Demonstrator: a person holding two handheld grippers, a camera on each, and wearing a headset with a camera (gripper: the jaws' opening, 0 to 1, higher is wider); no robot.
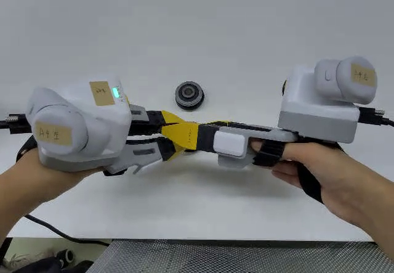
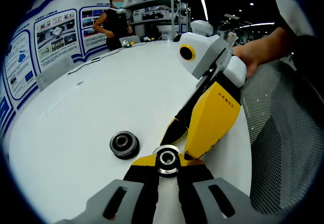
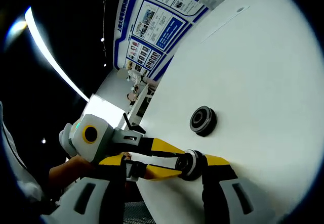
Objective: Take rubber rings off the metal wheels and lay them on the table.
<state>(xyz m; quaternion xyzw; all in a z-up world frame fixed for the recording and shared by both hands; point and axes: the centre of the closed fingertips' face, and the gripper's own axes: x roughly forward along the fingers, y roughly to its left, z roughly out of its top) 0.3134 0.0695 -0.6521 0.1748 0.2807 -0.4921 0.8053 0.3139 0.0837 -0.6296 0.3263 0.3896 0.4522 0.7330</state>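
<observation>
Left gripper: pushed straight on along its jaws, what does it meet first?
The right gripper, whose yellow jaws sit just beyond the wheel that the left gripper holds at its tips. The second wheel on the table lies off that line, to the side.

The left gripper [image 2: 167, 164] and right gripper [image 3: 195, 167] meet over the worktop [image 1: 184, 193] — fingers [image 2: 144, 161] of both around the near wheel [image 2: 167, 160]. The far wheel [image 1: 189, 95] lies behind them, apart.
</observation>
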